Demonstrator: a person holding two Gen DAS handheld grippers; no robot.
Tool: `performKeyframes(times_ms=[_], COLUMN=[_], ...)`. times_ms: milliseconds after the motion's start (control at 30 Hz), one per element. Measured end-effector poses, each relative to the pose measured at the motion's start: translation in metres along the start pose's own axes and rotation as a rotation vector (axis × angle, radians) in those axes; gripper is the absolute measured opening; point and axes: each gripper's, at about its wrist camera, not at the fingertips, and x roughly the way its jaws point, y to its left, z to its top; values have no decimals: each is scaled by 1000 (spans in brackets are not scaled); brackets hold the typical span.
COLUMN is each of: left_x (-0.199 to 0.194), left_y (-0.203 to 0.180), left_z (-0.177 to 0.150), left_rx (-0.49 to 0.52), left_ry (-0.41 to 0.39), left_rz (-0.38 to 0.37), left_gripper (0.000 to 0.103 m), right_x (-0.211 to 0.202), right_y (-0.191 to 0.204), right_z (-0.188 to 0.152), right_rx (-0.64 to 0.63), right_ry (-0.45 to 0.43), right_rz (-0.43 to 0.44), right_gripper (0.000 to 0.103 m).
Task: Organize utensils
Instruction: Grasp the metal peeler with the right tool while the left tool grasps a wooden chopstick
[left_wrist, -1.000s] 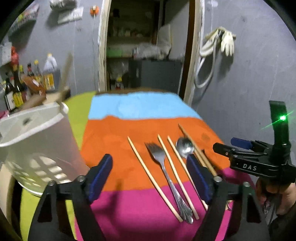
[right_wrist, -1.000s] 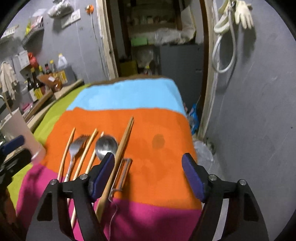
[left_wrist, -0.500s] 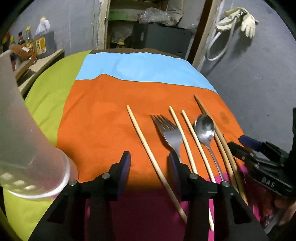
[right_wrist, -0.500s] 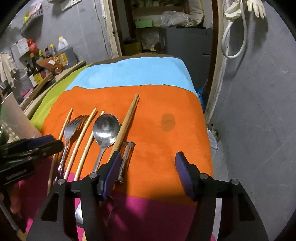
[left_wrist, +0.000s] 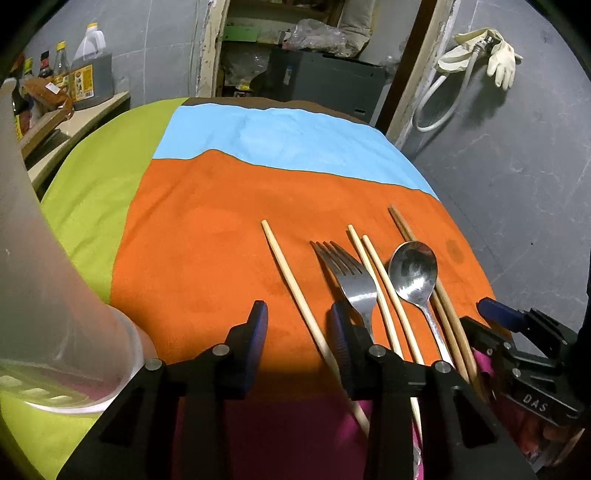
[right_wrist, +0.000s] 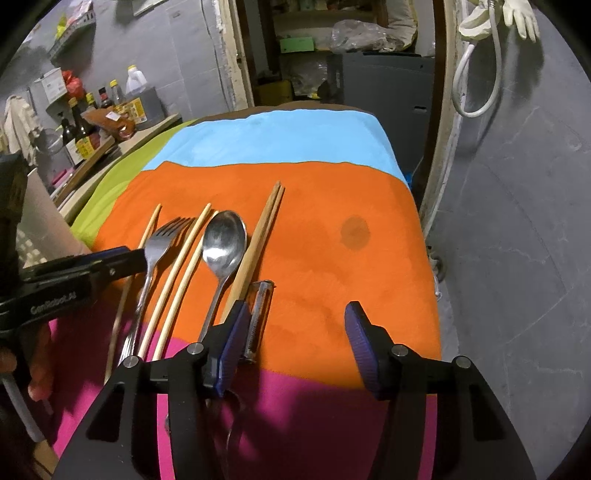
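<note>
The white slatted basket (left_wrist: 44, 295) fills the left edge of the left wrist view; its contents are out of sight. Lower centre, the utensils lie in a row on the striped cloth (left_wrist: 207, 266): single chopstick (left_wrist: 291, 284), fork (left_wrist: 351, 280), pale chopstick pair (left_wrist: 380, 291), spoon (left_wrist: 415, 273), darker chopstick pair (left_wrist: 439, 295), and a peeler (right_wrist: 258, 317) at the right end. The left gripper (left_wrist: 297, 334) is closing, its jaws astride the single chopstick without pressing it. The right gripper (right_wrist: 295, 339) is closing over bare cloth, the peeler just beside its left pad. Bottles (right_wrist: 83, 129) crowd the upper-left shelf. Writing: "DAS", "GenRobot.AI"
</note>
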Motion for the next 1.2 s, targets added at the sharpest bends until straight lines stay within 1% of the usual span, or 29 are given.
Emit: performKeyframes(times_ms=[233, 467, 600, 733, 800, 867, 967, 1033, 1100, 1200], left_x=[0, 1, 2, 2, 2, 1, 0, 2, 3, 4], left_y=[0, -8, -12, -17, -19, -20, -21, -21, -18, -16], left_z=[-1, -3, -5, -8, -10, -12, -14, -12, -10, -8], left_rx=[-3, 37, 60, 86, 98, 108, 117, 120, 103, 95], left_ry=[1, 5, 11, 19, 25, 31, 39, 49, 60, 72], left_rz=[-13, -23, -27, -30, -40, -49, -59, -62, -73, -84], left_gripper=[20, 10, 10, 10, 10, 10, 10, 10, 10, 10], right_x=[-6, -12, -18, -22, -21, -19, -16, -13, -7, -1], right_y=[7, 10, 11, 20, 23, 26, 26, 29, 28, 31], right_z=[-7, -12, -16, -23, -25, -24, -23, -21, -19, -13], right_rx=[-14, -12, 1, -25, -43, -64, -78, -86, -78, -79], right_ry=[10, 17, 18, 34, 35, 45, 64, 78, 93, 92], right_rz=[4, 14, 41, 52, 45, 19, 19, 14, 13, -5], right_gripper=[53, 53, 53, 52, 51, 44, 40, 40, 41, 41])
